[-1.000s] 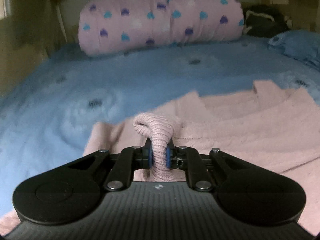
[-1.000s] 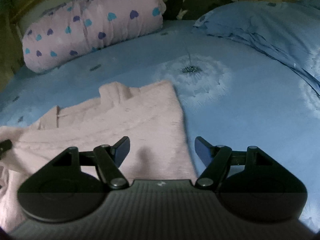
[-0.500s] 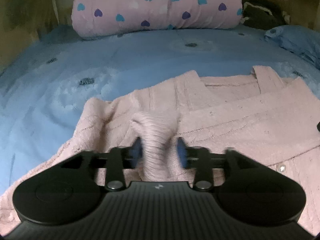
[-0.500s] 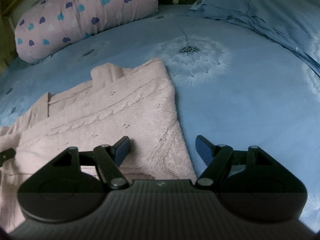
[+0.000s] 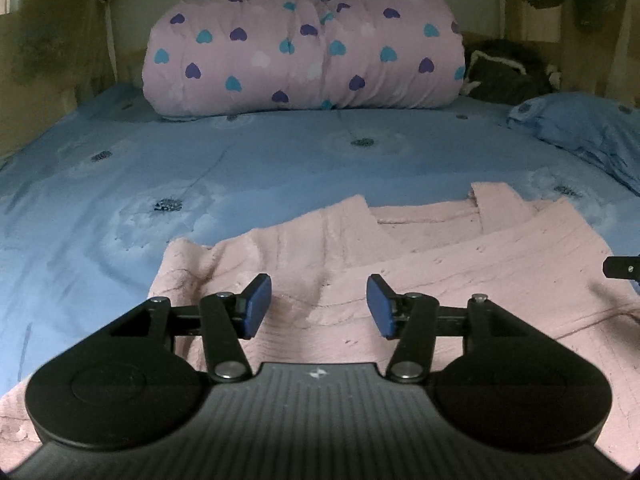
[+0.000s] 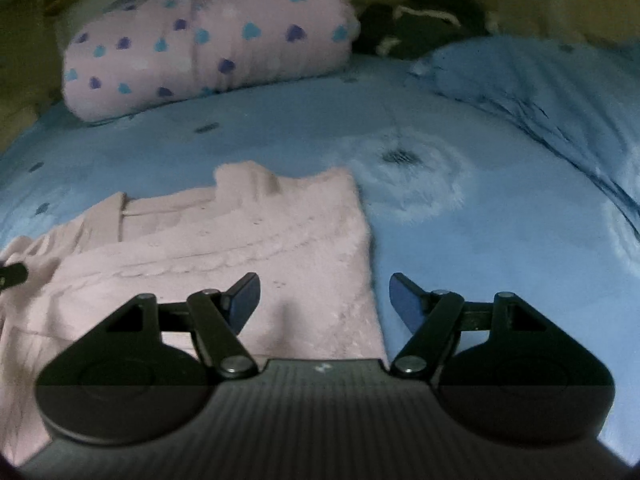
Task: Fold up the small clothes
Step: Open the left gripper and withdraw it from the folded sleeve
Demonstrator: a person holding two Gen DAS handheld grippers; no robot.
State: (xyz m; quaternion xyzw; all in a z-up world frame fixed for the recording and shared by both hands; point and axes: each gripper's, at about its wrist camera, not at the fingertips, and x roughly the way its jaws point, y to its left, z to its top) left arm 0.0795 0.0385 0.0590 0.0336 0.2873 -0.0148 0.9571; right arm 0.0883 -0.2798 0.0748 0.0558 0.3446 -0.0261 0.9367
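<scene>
Pink sweater (image 5: 440, 280) lies under both tilted-down tools, left (image 5: 318, 306) just spreading, right (image 6: 324, 300) spread, neither pinching.

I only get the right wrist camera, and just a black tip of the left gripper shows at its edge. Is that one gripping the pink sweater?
Observer: No. The left gripper is open, its jaws have just been opening, and nothing sits between its fingers.
Operator: What's beneath it?
Observer: The pink sweater, its left side bunched into soft ridges.
Operator: And beyond that side?
Observer: Just blue bedspread.
</scene>
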